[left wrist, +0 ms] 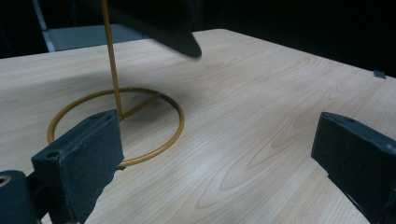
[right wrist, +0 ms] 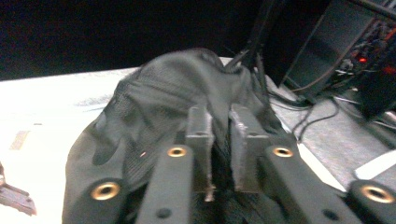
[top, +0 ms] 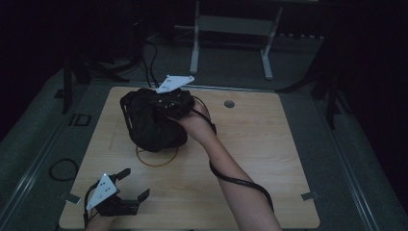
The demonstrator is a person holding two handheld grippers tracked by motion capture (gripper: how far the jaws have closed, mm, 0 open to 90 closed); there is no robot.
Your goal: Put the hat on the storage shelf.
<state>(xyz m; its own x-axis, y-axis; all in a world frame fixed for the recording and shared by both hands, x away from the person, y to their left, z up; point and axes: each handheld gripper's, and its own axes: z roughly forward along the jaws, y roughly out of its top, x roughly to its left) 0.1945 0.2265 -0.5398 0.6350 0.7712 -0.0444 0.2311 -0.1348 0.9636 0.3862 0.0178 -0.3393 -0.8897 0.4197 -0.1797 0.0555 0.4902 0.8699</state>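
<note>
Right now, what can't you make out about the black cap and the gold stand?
- Stand top: high view, hidden beneath the black cap; left gripper view, gold stand cut by the top edge.
- Grip: right gripper view, right gripper jaws nearly together; dark blurred mesh hides whether the pads press.

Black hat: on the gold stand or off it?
On it, apparently. In the high view the black hat hangs above the gold stand; the left gripper view shows its pole running up under the brim. The right gripper is at its crown.
</note>
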